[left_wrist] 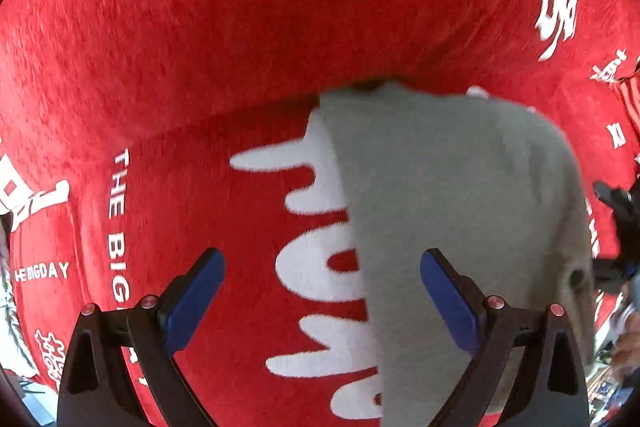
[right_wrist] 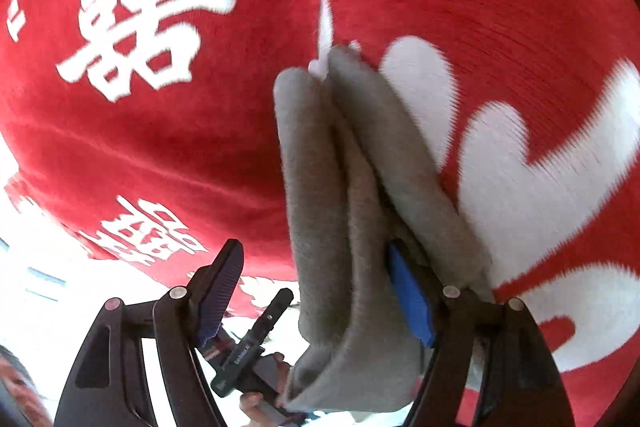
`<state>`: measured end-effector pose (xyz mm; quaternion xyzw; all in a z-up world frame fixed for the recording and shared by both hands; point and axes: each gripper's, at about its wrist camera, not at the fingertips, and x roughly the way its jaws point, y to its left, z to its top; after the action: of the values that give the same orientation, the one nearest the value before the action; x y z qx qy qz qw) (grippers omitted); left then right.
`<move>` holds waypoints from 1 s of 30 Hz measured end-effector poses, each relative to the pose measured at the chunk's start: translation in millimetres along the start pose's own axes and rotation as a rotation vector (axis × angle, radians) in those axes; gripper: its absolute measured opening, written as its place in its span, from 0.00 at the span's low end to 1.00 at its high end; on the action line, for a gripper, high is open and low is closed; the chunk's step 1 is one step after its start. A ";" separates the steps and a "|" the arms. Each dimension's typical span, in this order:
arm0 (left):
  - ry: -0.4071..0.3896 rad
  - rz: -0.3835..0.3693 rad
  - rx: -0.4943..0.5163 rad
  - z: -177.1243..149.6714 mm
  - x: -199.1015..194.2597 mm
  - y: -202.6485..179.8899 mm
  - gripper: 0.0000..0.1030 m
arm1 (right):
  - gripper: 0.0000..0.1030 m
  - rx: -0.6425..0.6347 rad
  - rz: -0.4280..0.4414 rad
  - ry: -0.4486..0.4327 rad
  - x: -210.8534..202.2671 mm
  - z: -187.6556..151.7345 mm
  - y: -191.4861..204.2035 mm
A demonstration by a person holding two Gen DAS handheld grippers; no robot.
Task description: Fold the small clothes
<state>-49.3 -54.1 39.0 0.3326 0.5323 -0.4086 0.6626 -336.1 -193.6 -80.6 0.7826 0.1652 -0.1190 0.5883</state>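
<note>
- A red blanket (left_wrist: 200,39) with white lettering fills both views.
- The grey garment (left_wrist: 460,207), folded into layers, lies on it.
- Left tongs (left_wrist: 322,301) gape wide above it, holding nothing.
- Right tongs (right_wrist: 320,291) stand partly open (one blue pad against the fold, no squeeze).

A home-like room, by what shows, though not for certain. A plush red blanket (left_wrist: 208,27) with white double-happiness characters and the words "THE BIG DAY" fills the space ahead of both tongs, like festive wedding bedding. Behind the right tongs, low at the edge, bright window light (right_wrist: 36,267) washes out the background.
</note>
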 end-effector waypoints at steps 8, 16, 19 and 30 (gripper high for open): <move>0.004 0.015 0.024 -10.1 17.9 -17.9 0.96 | 0.16 -0.483 -0.334 0.064 33.5 -0.9 91.3; 0.032 0.012 0.027 -17.6 24.9 -16.2 0.96 | 0.39 -0.294 -0.535 -0.033 3.0 4.6 44.3; 0.042 0.023 0.035 -19.6 21.2 -13.7 0.96 | 0.49 -0.341 -0.532 -0.034 -9.7 -17.2 59.1; 0.078 -0.044 0.035 -34.5 15.5 -24.5 0.96 | 0.07 -0.531 -0.548 0.154 13.7 -79.2 74.4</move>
<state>-84.6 -37.7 16.4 0.3481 0.5579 -0.4190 0.6261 -294.5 -134.8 1.9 0.5366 0.4367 -0.1657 0.7028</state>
